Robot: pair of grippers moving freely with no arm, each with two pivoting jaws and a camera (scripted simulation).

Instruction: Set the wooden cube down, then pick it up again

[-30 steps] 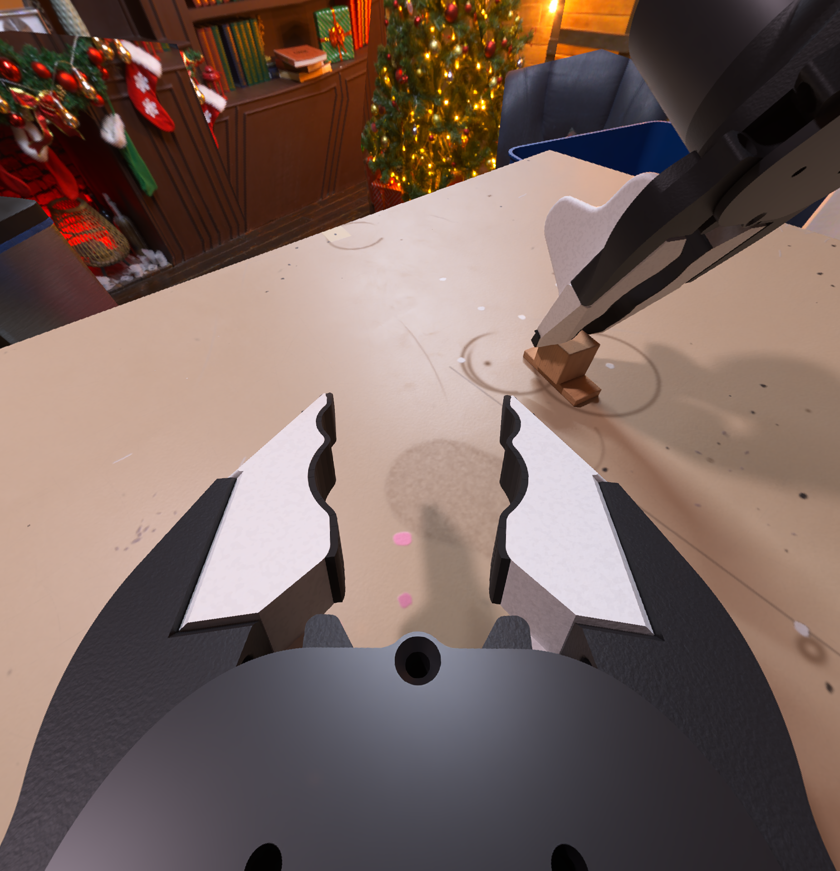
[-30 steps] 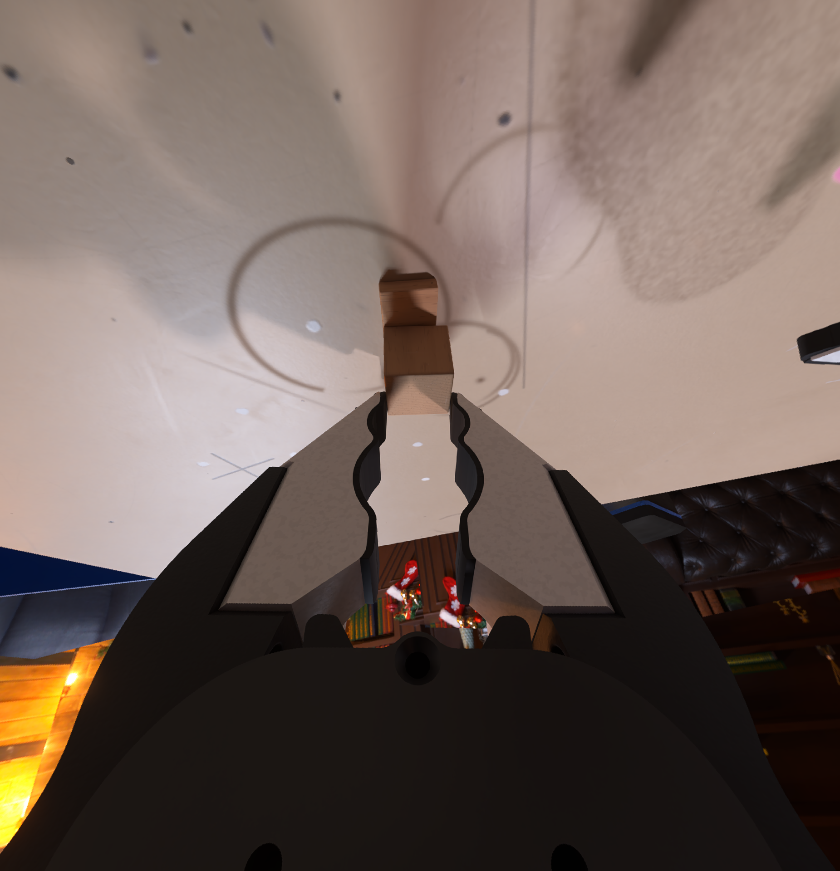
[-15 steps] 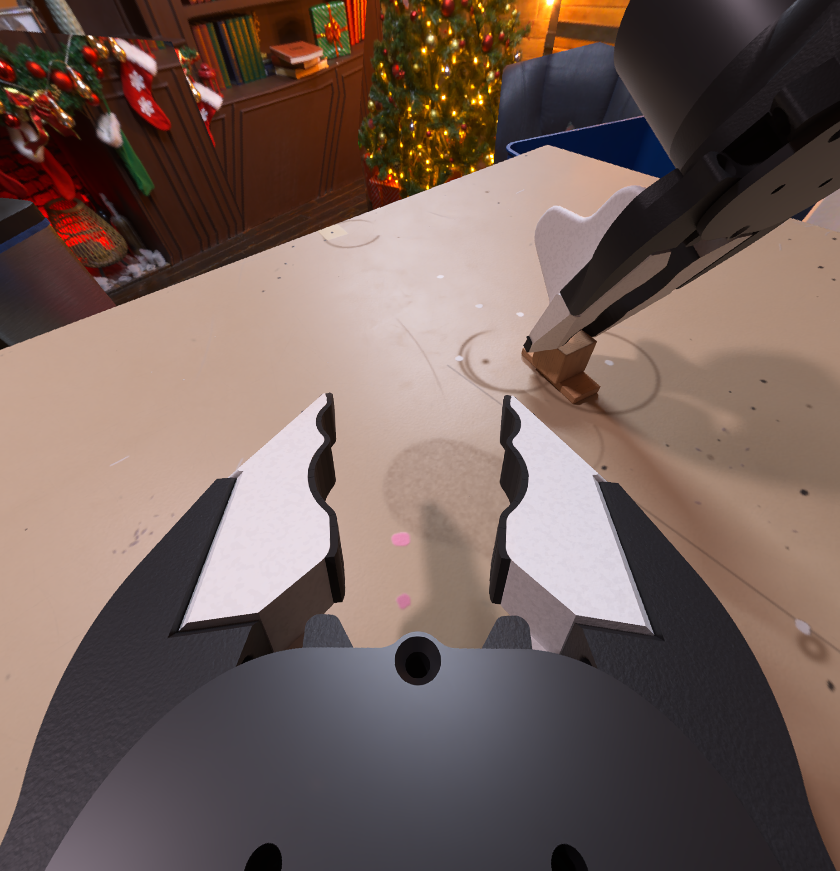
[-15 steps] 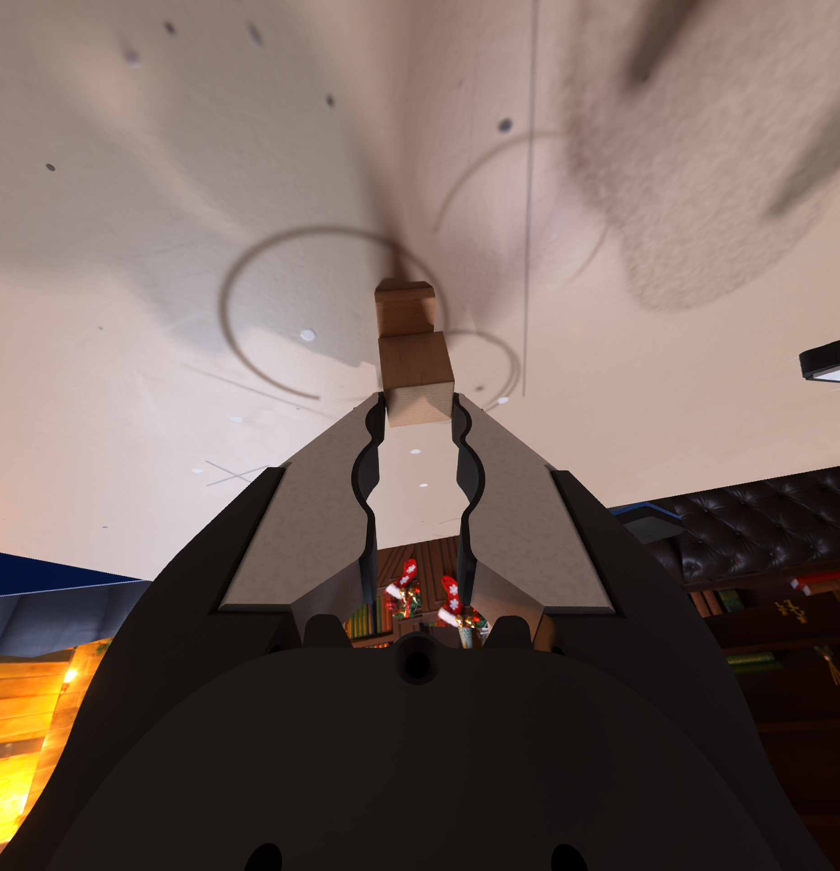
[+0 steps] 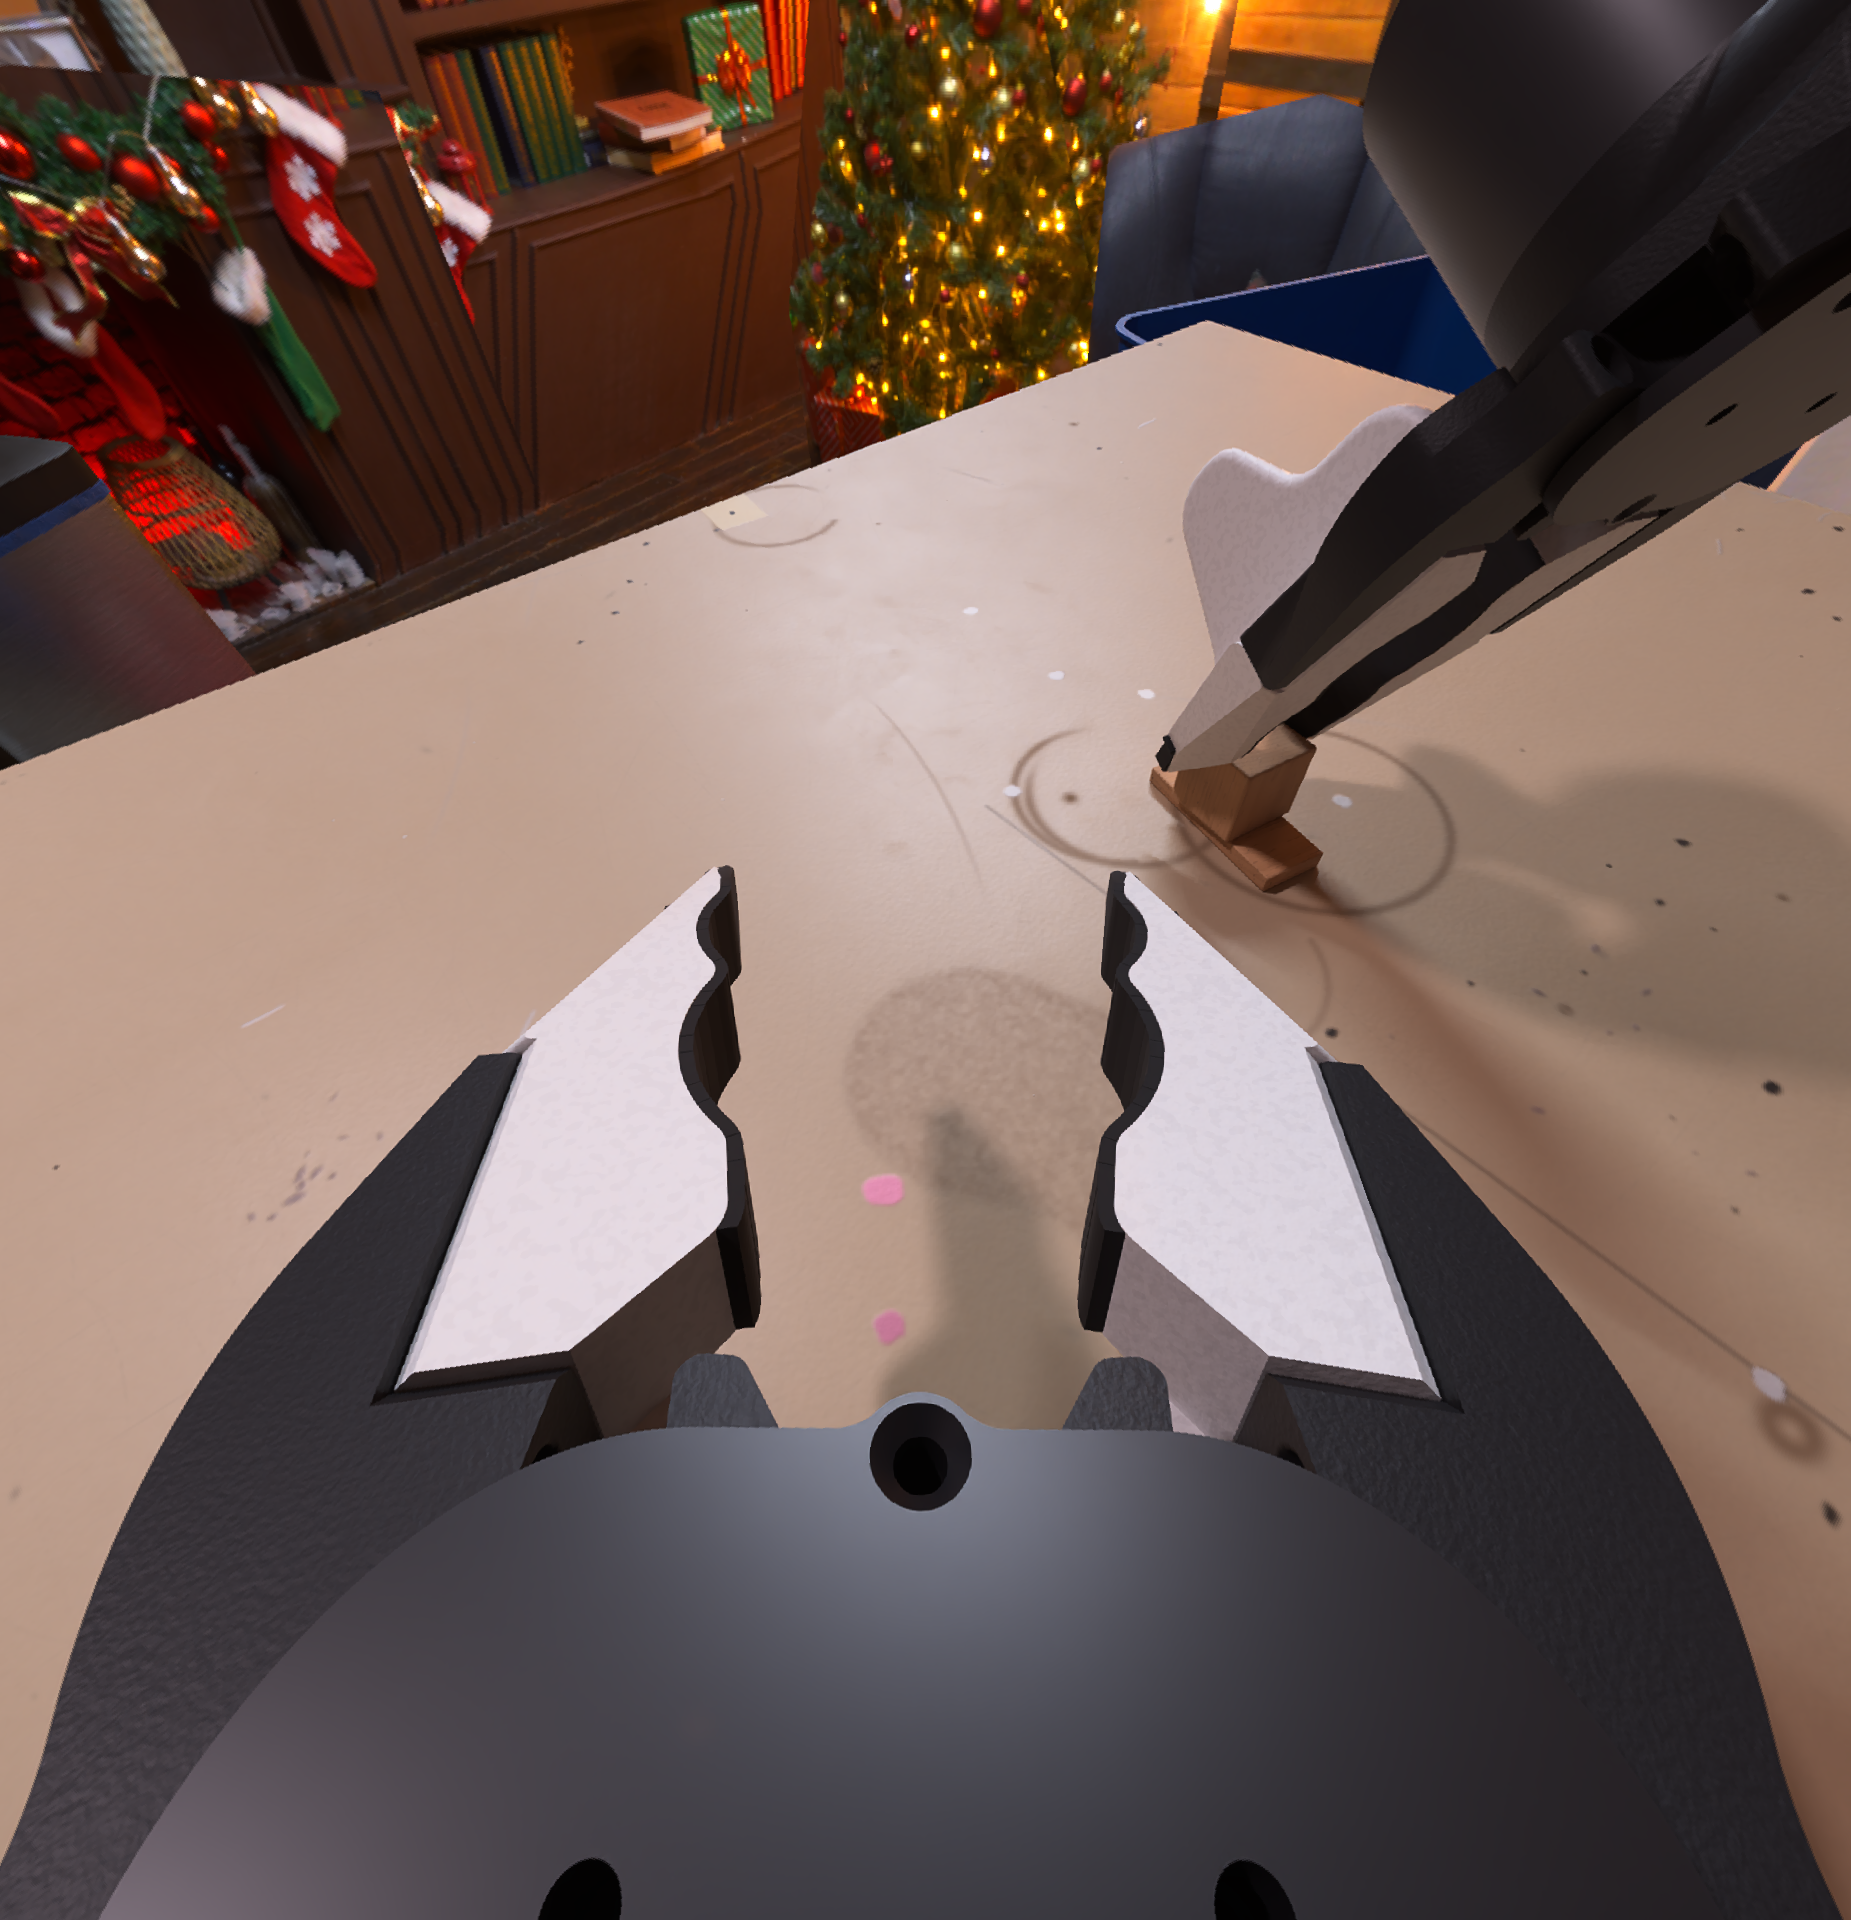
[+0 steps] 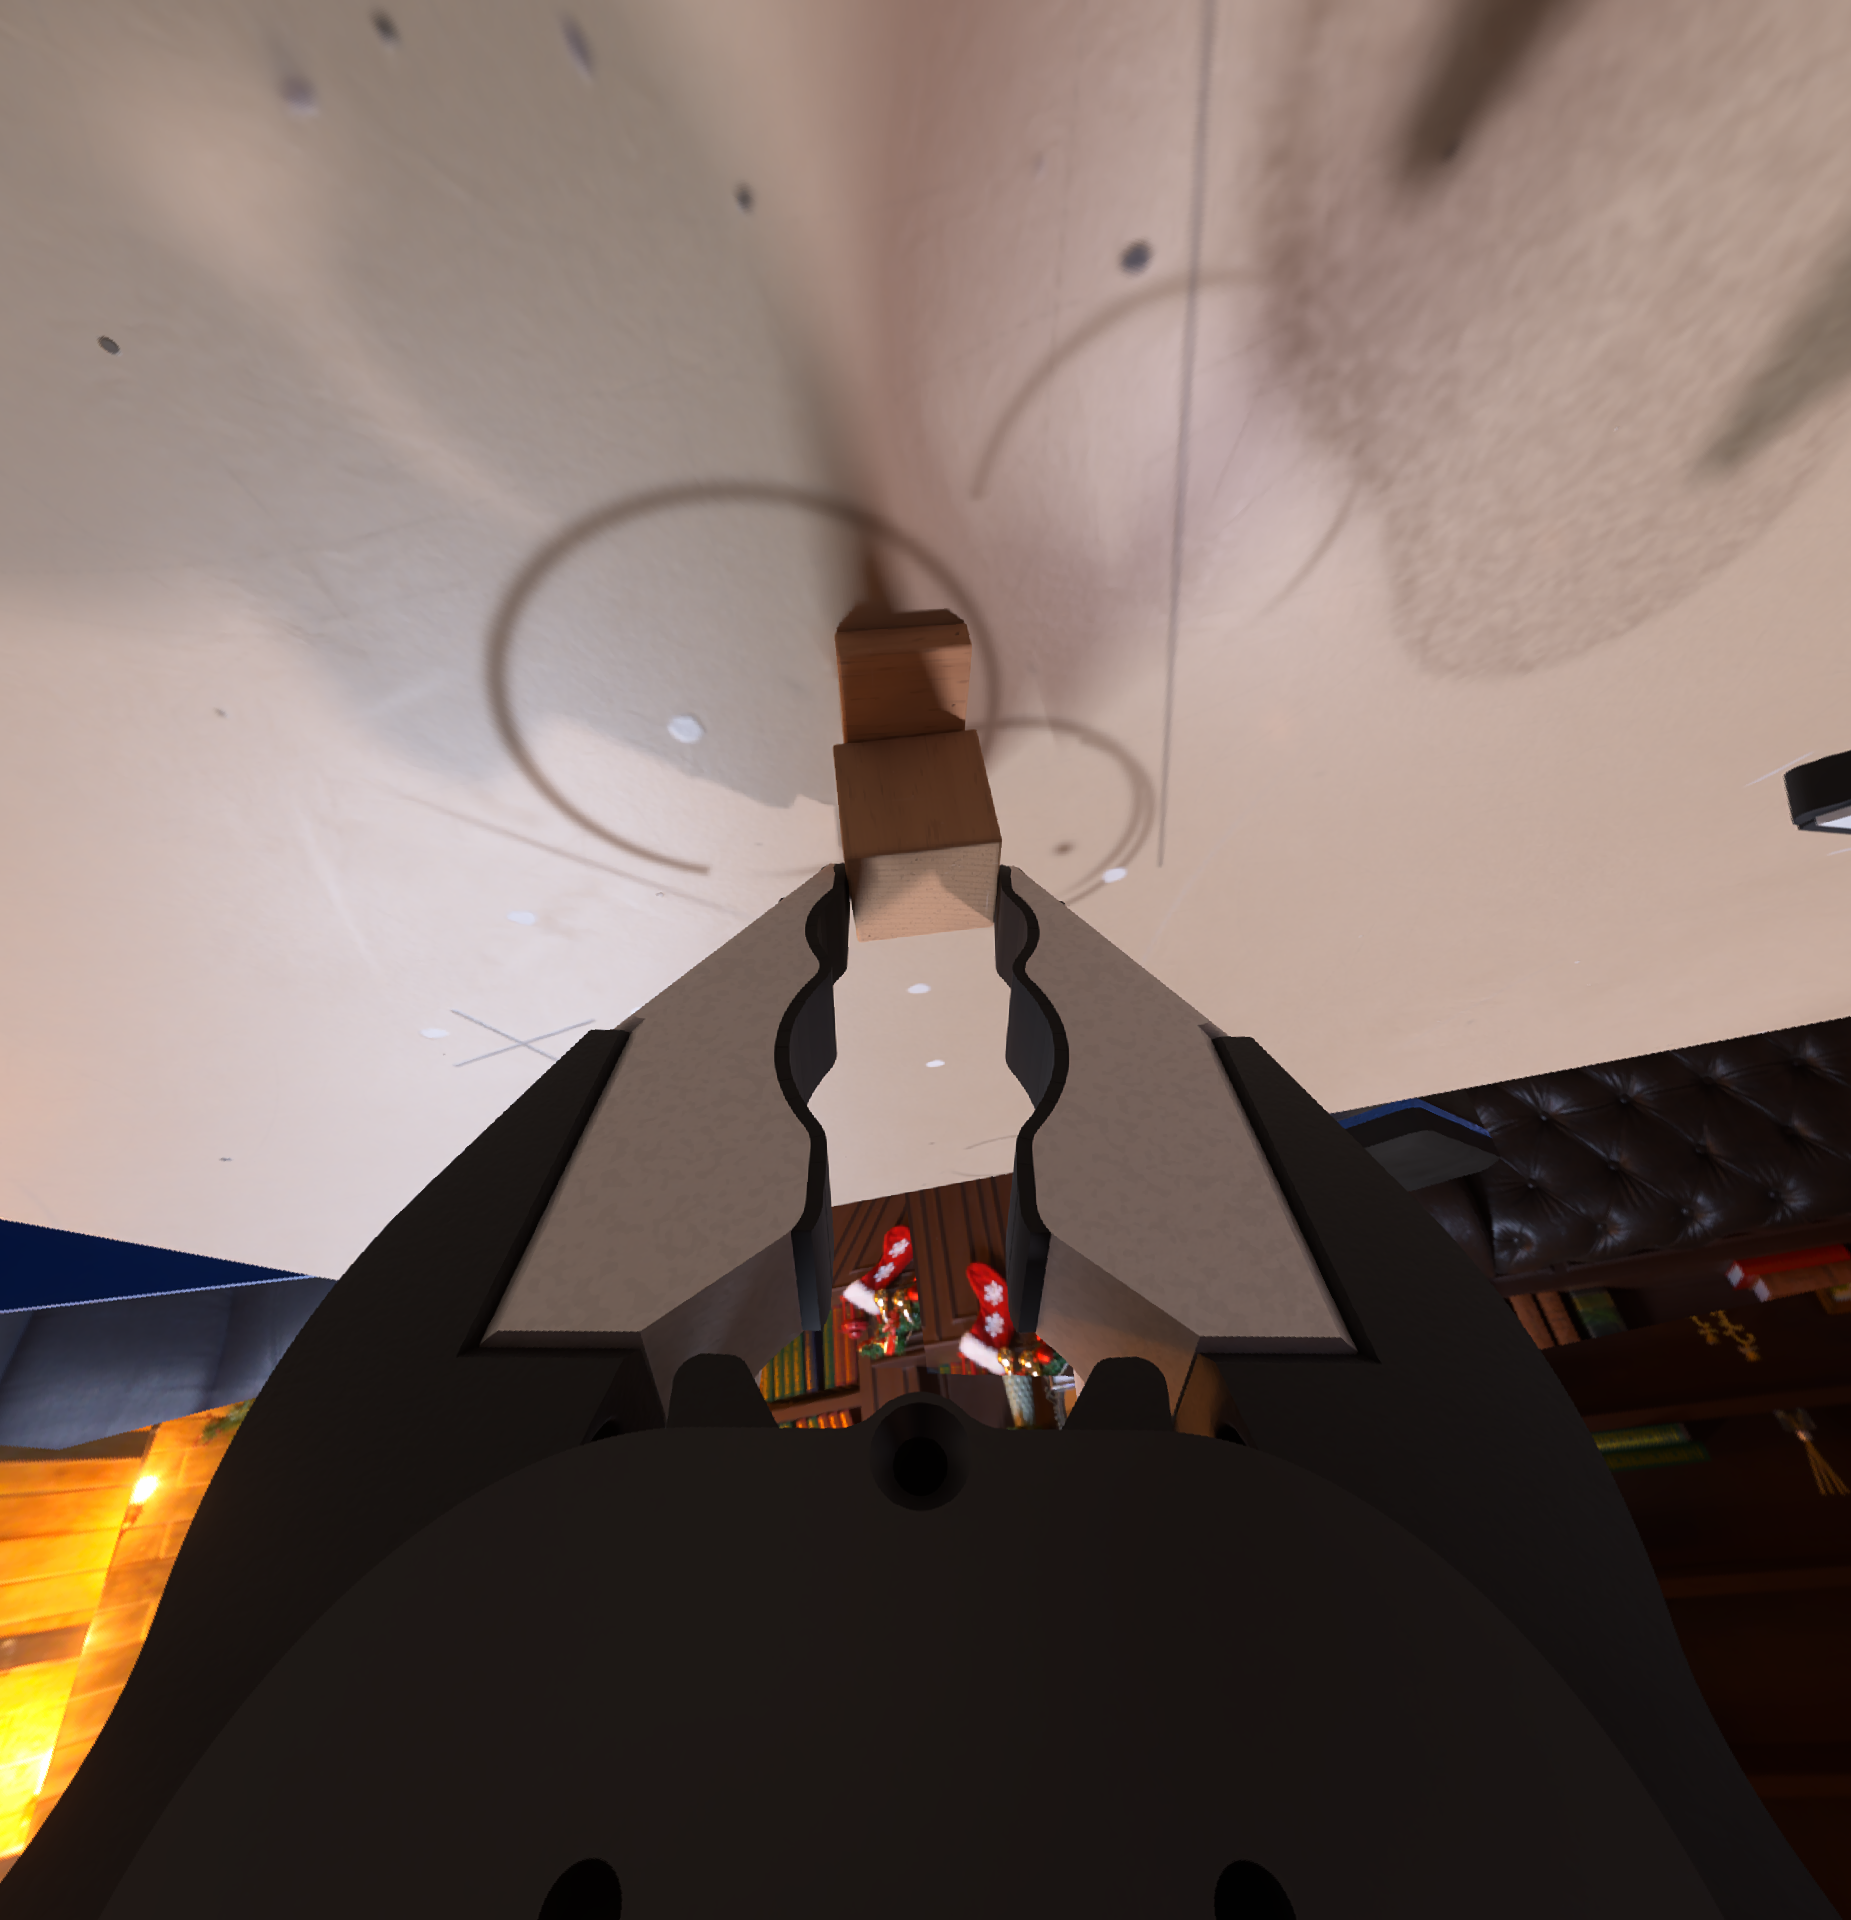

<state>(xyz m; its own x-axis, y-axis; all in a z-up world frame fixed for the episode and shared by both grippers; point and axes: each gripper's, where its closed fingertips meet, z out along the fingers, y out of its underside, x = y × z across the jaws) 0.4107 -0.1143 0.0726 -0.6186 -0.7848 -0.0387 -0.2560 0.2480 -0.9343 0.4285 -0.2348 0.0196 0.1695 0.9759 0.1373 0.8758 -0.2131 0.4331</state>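
A small wooden cube (image 5: 1241, 798) is held between the fingertips of my right gripper (image 5: 1227, 732), which slants down from the upper right. The cube's underside looks to be touching a thin flat wooden slab (image 5: 1276, 860) on the tan table (image 5: 588, 831). In the right wrist view the gripper (image 6: 921, 896) is shut on the cube (image 6: 916, 821), and the slab (image 6: 900, 670) lies just beyond it. My left gripper (image 5: 921, 883) is open and empty, low over the table, nearer and to the left of the cube.
Ring stains mark the table around the slab. A blue bin (image 5: 1305, 312) stands beyond the far table edge. A Christmas tree (image 5: 952, 208) and bookshelves are farther back. The tip of the left gripper (image 6: 1835, 805) shows at the right of the right wrist view.
My right gripper has moved down a little with the cube, bringing it closer onto the slab. My left gripper has not moved.
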